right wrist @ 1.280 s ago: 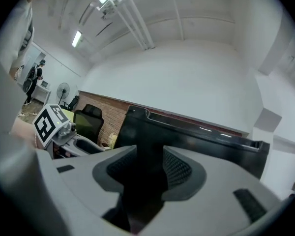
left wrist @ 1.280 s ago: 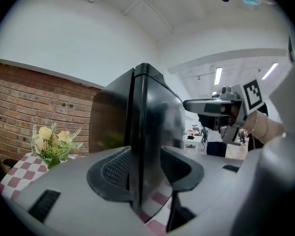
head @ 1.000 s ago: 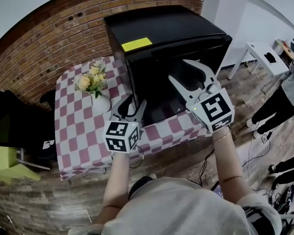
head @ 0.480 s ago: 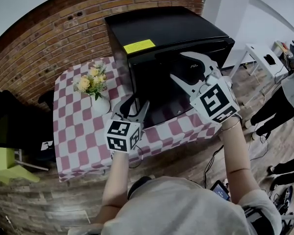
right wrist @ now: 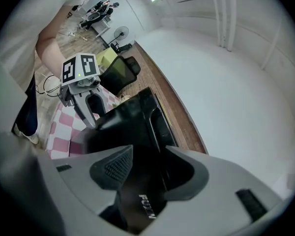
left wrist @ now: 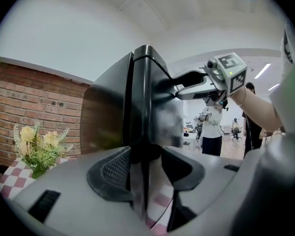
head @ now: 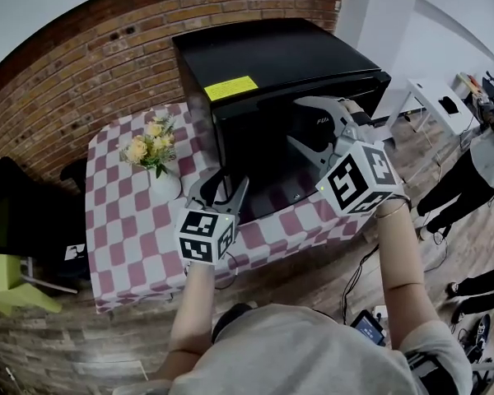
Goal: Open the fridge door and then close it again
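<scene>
A black mini fridge (head: 272, 56) with a yellow label (head: 230, 87) stands on a checked tablecloth, and its door (head: 259, 142) looks closed. My left gripper (head: 225, 186) is low at the fridge's front left corner. In the left gripper view (left wrist: 146, 156) the jaws are apart and the fridge's vertical front edge (left wrist: 140, 107) lines up between them, with no pinch visible. My right gripper (head: 295, 122) is open over the upper part of the door. Its jaws have just been closing a little. In the right gripper view (right wrist: 148, 151) the fridge's top front (right wrist: 132, 117) lies beyond the pads, and nothing is gripped.
A vase of yellow flowers (head: 152, 151) stands on the table (head: 123, 229) left of the fridge, with a brick wall behind. A black chair (head: 16, 212) is at the far left. At the right are a white table (head: 440, 97), a standing person (head: 477, 159) and cables on the floor.
My right gripper has rolled about its own line and stayed at the top of the door. The left gripper has kept its place at the fridge's corner.
</scene>
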Motion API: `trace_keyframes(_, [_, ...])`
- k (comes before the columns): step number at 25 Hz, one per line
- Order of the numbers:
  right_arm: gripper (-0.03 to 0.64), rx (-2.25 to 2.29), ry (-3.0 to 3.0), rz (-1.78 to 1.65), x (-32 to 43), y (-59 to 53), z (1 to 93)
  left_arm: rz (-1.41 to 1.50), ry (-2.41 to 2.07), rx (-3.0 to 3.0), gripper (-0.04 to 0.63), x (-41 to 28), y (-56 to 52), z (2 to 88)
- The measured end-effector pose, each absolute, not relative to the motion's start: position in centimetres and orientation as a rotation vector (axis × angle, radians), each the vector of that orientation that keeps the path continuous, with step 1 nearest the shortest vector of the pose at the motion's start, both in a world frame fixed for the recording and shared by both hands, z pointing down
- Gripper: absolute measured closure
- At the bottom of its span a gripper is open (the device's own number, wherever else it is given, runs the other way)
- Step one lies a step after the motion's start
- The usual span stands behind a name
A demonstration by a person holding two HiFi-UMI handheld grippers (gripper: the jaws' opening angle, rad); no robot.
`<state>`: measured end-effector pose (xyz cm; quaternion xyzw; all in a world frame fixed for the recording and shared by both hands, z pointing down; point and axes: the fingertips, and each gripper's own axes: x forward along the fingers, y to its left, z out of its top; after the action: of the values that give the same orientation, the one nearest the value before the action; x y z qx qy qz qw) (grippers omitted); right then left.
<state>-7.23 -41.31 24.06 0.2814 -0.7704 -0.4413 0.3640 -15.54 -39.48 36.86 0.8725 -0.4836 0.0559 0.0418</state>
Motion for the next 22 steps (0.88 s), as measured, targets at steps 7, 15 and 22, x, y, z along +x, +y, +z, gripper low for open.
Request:
trace_keyframes(7, [0.414, 0.666, -1.982, -1.125, -7.34, -41.5, 24.17, 0.171, -1.456, 2.681, 0.414, -15.67, -39.65, 36.85])
trace_keyframes(15, [0.426, 0.63, -1.951, -1.118, -7.38, -41.44, 24.2, 0.171, -1.466, 2.684, 0.414, -15.67, -39.56, 36.79])
trace_keyframes(22, [0.43, 0.643, -1.941, -1.115, -7.28, -41.42, 24.14, 0.172, -1.491, 2.665, 0.416, -15.55, -39.51, 36.75])
